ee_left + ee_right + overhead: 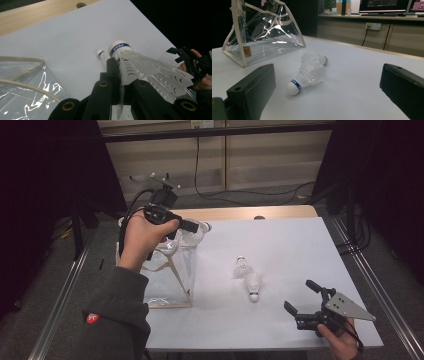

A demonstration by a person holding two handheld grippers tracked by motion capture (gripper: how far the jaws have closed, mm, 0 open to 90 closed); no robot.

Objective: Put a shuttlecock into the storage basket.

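Observation:
My left gripper [192,226] is held high over the top of a clear plastic bag [167,270] and is shut on a white shuttlecock [201,227]. In the left gripper view the jaws [122,75] pinch its feather skirt, cork end [119,47] pointing away over the table. Two more shuttlecocks [242,268] [254,286] lie mid-table, touching. My right gripper [300,295] rests low at the front right, open and bare, jaws aimed at them. Its own view has the near shuttlecock [308,75], the far one [318,58] and the bag [262,35] behind.
A white sheet [280,240] covers the wooden table [240,213]. Cables [235,195] run over the floor behind it. Metal rails [372,285] flank both sides. The bag stands at the table's left edge.

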